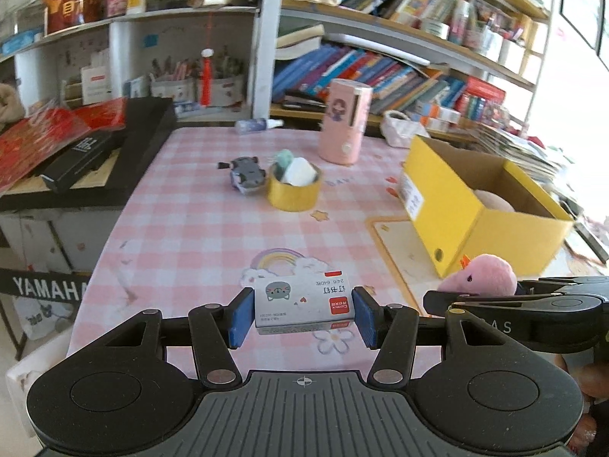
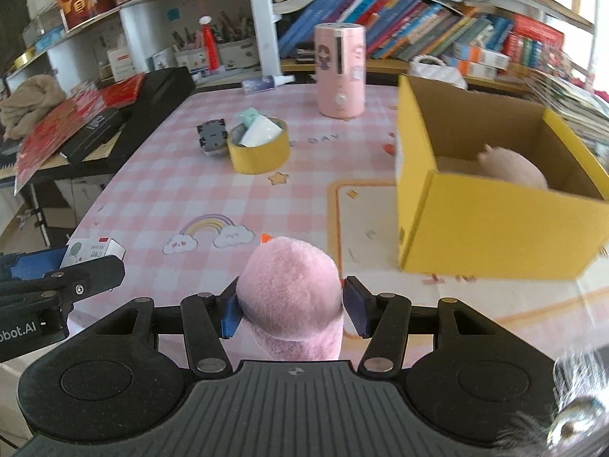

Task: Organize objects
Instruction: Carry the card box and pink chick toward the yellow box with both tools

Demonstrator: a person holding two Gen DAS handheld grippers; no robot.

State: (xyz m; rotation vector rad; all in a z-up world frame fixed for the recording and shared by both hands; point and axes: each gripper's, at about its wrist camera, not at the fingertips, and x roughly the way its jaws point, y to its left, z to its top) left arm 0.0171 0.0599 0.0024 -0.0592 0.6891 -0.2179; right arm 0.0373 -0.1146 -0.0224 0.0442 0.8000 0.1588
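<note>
Left wrist view: left gripper (image 1: 303, 314) clamps 1 small white staple box (image 1: 304, 302) by its short ends, long axis crosswise between the blue pads (image 1: 240, 316), above the near edge of the pink checked tablecloth (image 1: 198, 228). Right wrist view: right gripper (image 2: 291, 310) squeezes 1 pink plush toy (image 2: 291, 289), orange beak pointing away toward the shelves. 1 open yellow box (image 2: 475, 228) sits right, long axis running away from camera, 1 pale plush (image 2: 514, 169) inside. Mid-table: 1 yellow tape roll (image 2: 259, 152), 1 grey toy car (image 2: 211, 137) touching it, 1 pink cylinder (image 2: 340, 70) behind. Bare cloth lies between grippers and tape.
</note>
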